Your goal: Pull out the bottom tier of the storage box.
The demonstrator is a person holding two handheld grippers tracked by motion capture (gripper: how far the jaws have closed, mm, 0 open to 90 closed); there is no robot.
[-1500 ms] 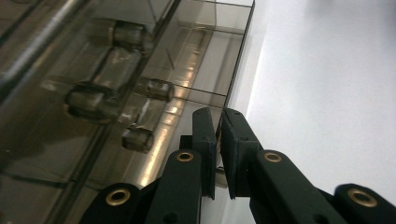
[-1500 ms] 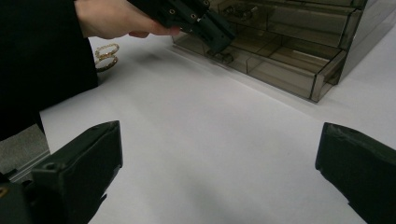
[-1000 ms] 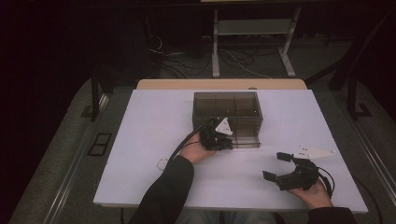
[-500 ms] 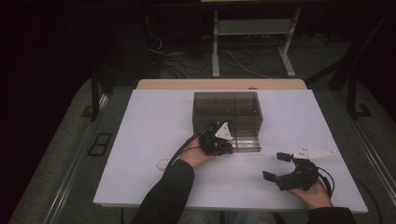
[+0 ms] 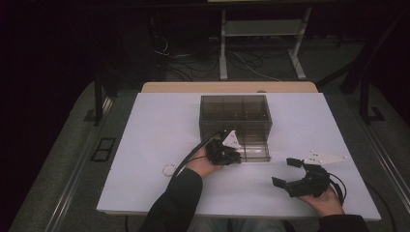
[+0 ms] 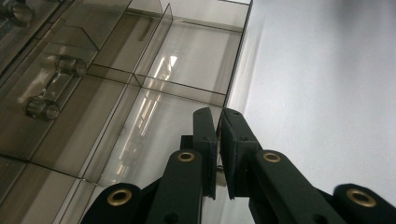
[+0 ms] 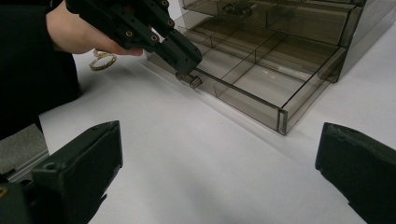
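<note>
A smoky clear drawer cabinet (image 5: pixel 236 113) stands in the middle of the white table (image 5: pixel 159 125). Its bottom drawer (image 5: pixel 254 151) is pulled out toward me, and its divided compartments (image 6: pixel 187 60) look empty. My left gripper (image 5: pixel 232 157) is shut on that drawer's small metal handle (image 7: pixel 190 80); in the left gripper view the jaws (image 6: pixel 218 135) stand almost together over it. My right gripper (image 5: pixel 285 172) rests near the table's front right, wide open with nothing between its jaws (image 7: pixel 219 137), pointing toward the drawer's corner (image 7: pixel 282 122).
A small gold chain bracelet (image 5: pixel 169 169) lies on the table left of my left hand, also seen in the right gripper view (image 7: pixel 102 59). An upper drawer's handle (image 6: pixel 51 88) is shut in the cabinet. Table edges run close in front.
My left gripper has drawn back a little toward me, and the bottom drawer has slid out with it. The right gripper has stayed put.
</note>
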